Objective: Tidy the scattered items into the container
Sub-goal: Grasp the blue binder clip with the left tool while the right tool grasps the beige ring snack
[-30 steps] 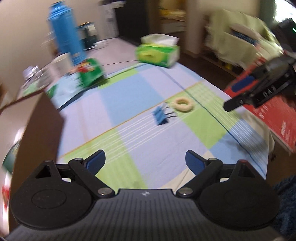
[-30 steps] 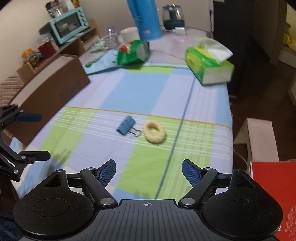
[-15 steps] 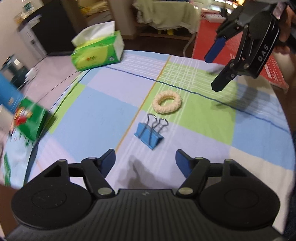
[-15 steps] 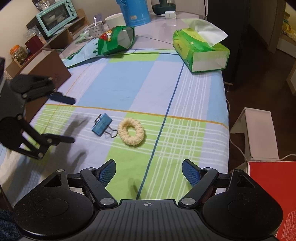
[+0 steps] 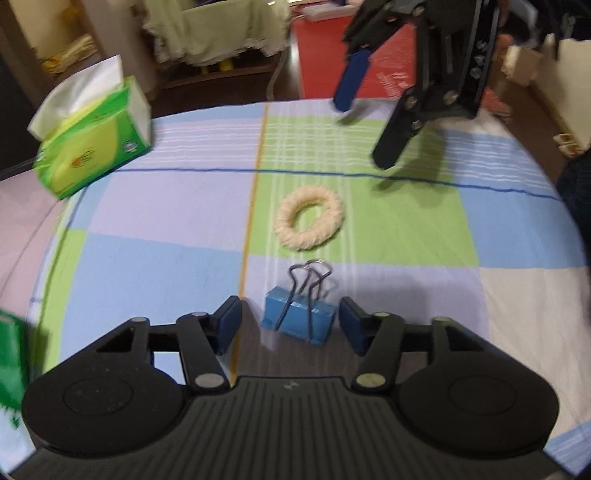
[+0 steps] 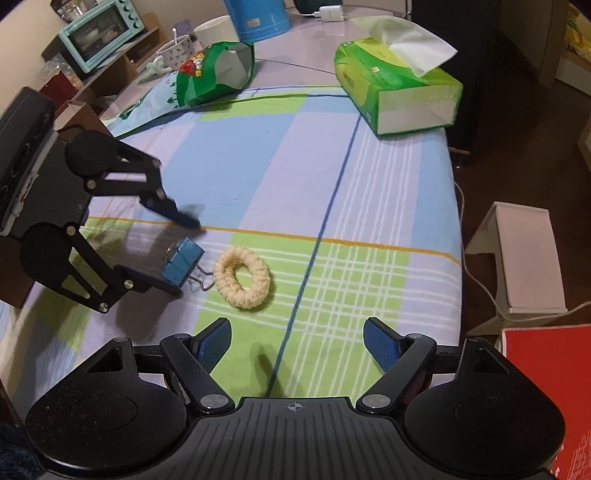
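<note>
The blue binder clip (image 5: 298, 320) lies on the checked cloth (image 5: 155, 266) that covers the counter. In the left wrist view it sits right between the two fingers of the left gripper (image 5: 290, 321), a bit closer to the finger at 3 o'clock. The fingers are spread wide and do not touch the clip. Its two wire handles point to 12 o'clock, toward the cream ring (image 5: 309, 218). The ring is fuzzy and lies flat just past the handles.

In the right wrist view the clip (image 6: 183, 261) is at 9 o'clock from the ring (image 6: 242, 277), and one wire handle almost touches the ring. The left gripper (image 6: 177, 254) comes in from 9 o'clock with one finger on each side of the clip.

The right gripper (image 6: 297, 345) hangs over the near edge of the cloth. Its fingers are spread wide and hold nothing. The ring is at 11 o'clock from it.

A green tissue box (image 6: 397, 94) sits far off at 1 o'clock. A green snack bag (image 6: 212, 72) lies at 11 o'clock, near a blue jug (image 6: 258, 16) and a white mug (image 6: 179, 51).
</note>
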The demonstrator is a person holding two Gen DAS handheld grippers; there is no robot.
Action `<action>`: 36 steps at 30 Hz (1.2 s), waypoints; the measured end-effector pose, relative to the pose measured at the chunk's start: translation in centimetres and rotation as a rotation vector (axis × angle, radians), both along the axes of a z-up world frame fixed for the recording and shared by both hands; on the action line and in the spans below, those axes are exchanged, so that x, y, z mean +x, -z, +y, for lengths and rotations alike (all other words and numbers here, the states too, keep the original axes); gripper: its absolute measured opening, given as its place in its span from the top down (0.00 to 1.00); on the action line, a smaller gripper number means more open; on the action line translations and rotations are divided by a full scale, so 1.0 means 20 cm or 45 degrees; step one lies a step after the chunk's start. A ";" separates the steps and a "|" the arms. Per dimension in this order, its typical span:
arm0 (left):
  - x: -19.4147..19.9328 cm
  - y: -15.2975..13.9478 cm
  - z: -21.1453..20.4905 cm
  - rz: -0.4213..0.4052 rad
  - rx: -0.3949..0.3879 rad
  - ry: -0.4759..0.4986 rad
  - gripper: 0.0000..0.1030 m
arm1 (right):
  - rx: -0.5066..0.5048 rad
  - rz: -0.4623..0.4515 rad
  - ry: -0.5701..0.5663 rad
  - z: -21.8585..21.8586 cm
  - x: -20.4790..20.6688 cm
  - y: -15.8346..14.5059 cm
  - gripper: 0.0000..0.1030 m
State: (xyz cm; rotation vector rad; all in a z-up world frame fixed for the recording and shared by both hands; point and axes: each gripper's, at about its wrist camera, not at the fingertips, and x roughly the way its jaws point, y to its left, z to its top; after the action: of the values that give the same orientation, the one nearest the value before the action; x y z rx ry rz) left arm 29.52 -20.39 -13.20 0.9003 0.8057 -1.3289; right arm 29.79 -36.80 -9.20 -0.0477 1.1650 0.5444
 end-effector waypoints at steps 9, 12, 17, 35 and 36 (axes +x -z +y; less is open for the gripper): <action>-0.08 -0.01 0.07 0.062 0.018 -0.037 0.64 | -0.003 -0.044 -0.163 0.14 0.05 0.03 0.21; -0.13 -0.01 0.13 0.071 0.026 -0.147 0.64 | -0.034 -0.064 -0.231 0.21 0.06 0.06 0.21; -0.22 -0.02 0.25 0.087 0.026 -0.432 0.64 | -0.118 -0.150 -0.339 0.31 0.05 0.12 0.21; -0.66 -0.16 0.49 0.124 -0.111 -1.054 0.64 | -0.061 -0.049 -0.424 0.42 -0.24 0.08 0.83; -0.69 -0.18 0.51 0.117 -0.126 -1.077 0.64 | -0.037 -0.045 -0.428 0.42 -0.27 0.05 0.84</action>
State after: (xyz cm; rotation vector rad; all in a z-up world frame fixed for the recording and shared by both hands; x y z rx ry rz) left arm 15.78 -10.13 -9.62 0.3360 1.0267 -0.6531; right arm 24.40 -28.31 -10.23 -0.2809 1.1370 0.8197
